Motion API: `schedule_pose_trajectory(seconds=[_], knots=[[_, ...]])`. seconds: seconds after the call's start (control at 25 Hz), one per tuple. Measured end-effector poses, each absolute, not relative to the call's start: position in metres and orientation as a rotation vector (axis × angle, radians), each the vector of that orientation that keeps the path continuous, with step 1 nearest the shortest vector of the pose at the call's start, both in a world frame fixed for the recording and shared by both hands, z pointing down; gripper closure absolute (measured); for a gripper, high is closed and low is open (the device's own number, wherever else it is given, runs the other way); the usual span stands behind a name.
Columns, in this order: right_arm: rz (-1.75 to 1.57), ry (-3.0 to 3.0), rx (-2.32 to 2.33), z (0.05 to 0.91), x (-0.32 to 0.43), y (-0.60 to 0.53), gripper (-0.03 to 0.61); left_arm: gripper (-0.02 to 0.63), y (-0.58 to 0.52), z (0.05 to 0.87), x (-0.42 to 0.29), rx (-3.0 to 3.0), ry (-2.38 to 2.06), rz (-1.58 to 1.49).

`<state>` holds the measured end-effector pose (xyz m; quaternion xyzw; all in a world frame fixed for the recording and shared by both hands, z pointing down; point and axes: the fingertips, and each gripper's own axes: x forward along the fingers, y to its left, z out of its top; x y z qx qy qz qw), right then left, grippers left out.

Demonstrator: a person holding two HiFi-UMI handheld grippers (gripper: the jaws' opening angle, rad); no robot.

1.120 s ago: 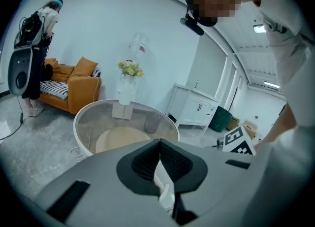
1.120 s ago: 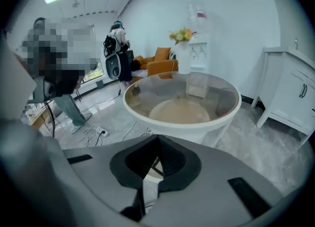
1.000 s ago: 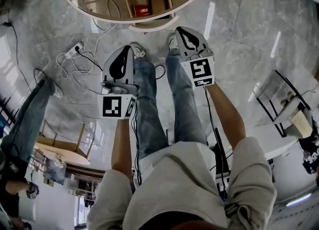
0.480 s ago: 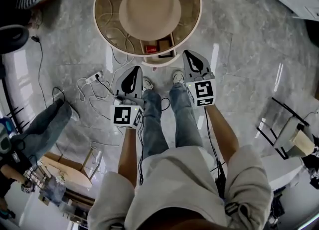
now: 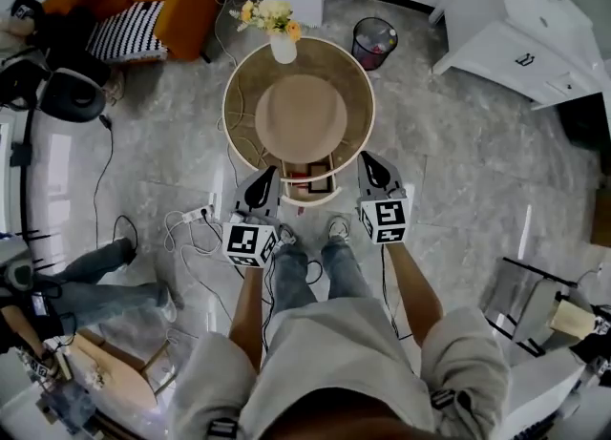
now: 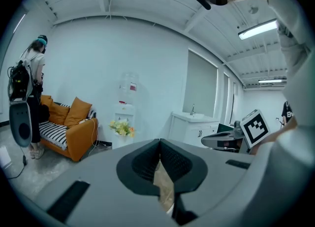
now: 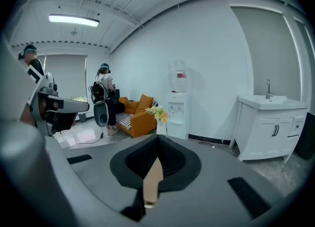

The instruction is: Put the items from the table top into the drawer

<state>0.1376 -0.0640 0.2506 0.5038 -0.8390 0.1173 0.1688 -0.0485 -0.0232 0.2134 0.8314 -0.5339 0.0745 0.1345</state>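
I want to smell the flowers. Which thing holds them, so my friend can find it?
Find the big round table in the middle of the floor. On its far edge, opposite the open drawer, stands a small white vase. It alone holds yellow and white flowers; the black bin nearby stands on the floor.

Drawer (image 5: 313, 198) interior too small, partly hidden
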Motion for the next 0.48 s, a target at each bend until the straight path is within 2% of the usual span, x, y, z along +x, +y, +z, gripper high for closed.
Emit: schedule_pose_trajectory(seconds=[0.48], knots=[[0.232, -2.417, 1.546, 0.126, 0.136, -0.066, 0.555, 0.598, -0.016, 0.112, -0.074, 2.443, -1.614, 0.118]])
